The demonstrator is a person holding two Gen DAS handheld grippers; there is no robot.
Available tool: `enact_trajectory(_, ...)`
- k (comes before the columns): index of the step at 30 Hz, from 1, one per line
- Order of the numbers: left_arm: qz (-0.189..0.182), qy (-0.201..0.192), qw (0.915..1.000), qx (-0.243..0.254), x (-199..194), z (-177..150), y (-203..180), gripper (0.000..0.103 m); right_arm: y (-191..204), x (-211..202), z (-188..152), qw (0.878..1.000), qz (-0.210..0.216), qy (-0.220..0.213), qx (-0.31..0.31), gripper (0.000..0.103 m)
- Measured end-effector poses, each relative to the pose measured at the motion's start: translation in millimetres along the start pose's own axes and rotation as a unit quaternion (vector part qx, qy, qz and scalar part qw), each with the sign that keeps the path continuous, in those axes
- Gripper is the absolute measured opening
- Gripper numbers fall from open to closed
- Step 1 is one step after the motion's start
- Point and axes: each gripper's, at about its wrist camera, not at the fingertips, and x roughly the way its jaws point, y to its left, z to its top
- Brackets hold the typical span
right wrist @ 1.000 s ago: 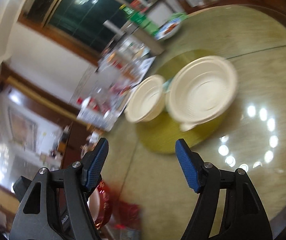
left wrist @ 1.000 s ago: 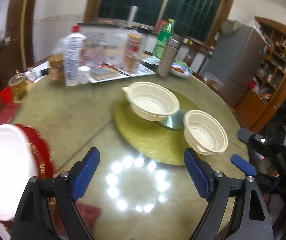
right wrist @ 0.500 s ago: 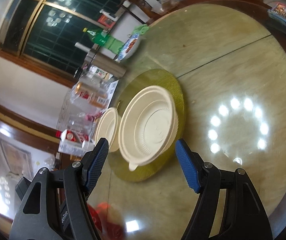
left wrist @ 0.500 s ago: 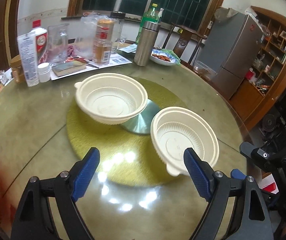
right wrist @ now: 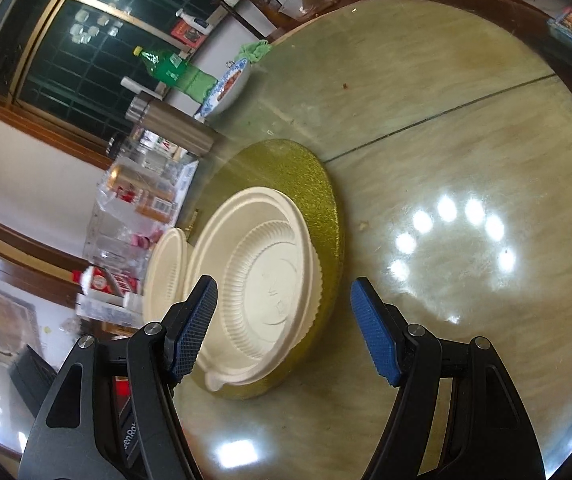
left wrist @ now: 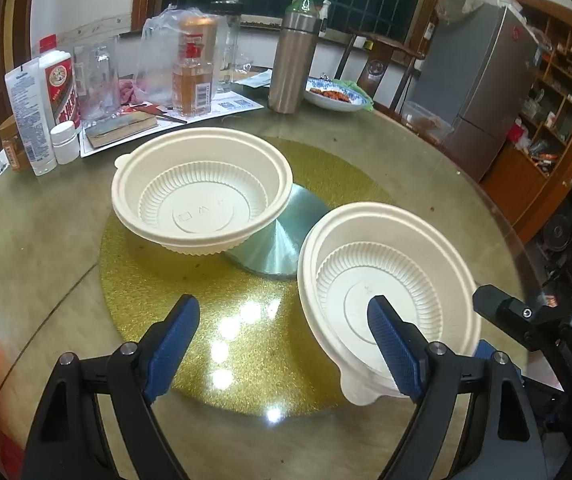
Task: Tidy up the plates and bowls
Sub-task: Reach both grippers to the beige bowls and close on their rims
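Currently two cream plastic bowls sit on a round gold mat [left wrist: 142, 280] at the middle of a glass-topped round table [left wrist: 38, 236], and two hand-held grippers hover above them, neither holding anything. Seen from the left wrist, the farther bowl [left wrist: 202, 196] rests tilted, one side propped on a low metal disc [left wrist: 282, 236], while the nearer bowl [left wrist: 386, 280] sits just beside that disc, its small pull tab facing the camera. The left gripper [left wrist: 282, 344] has its blue-padded jaws wide apart over the mat, and its right-hand pad [left wrist: 394, 348] overlaps the nearer bowl's inside in the picture, though contact cannot be confirmed. From the right wrist, the right gripper [right wrist: 282, 324] also has its jaws apart, with the nearer bowl [right wrist: 262, 280] partly between them and the farther bowl [right wrist: 166, 272] behind it. Bottles, a steel flask [left wrist: 292, 68] and a dish of food [left wrist: 336, 98] crowd the far side. The step in hand appears to be reaching for the nearer bowl; doing it well likely means pinching the rim wall between the pads, near the tab, then lifting straight up so the light bowl neither flexes nor slides on the glass.
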Motion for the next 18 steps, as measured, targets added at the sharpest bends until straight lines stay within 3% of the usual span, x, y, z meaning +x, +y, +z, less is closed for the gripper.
enact_trajectory(2, 0.008, -0.003, 1.0, 0.005, 3.4, -0.8, -0.1, 0.086, -2.5, 6.6, -1.9, 1.0, -0.008, 0.007, -0.003, 0.069)
enact_trajectory(6, 0.02, -0.003, 0.9997, 0.016, 6.5, -2.3, -0.1, 0.081, 2.3, 13.8, -5.0, 0.999, -0.029, 0.015, -0.026, 0.052)
enact_trajectory(12, 0.033, 0.003, 0.9986, 0.042, 11.7, -6.1, -3.9, 0.052, 1.0, 16.6, -6.9, 0.998, -0.046, 0.016, -0.036, 0.03)
enact_trajectory(15, 0.033, 0.006, 0.9978, 0.057, 12.3, -6.9, -7.6, 0.028, 6.5, 17.7, -10.2, 0.998, -0.042, 0.02, -0.051, 0.021)
enact_trajectory(18, 0.033, 0.002, 0.997, 0.07, 10.6, -8.3, -10.8, 0.019, 10.9, 18.3, -14.3, 0.997, -0.04, 0.023, -0.066, 0.016)
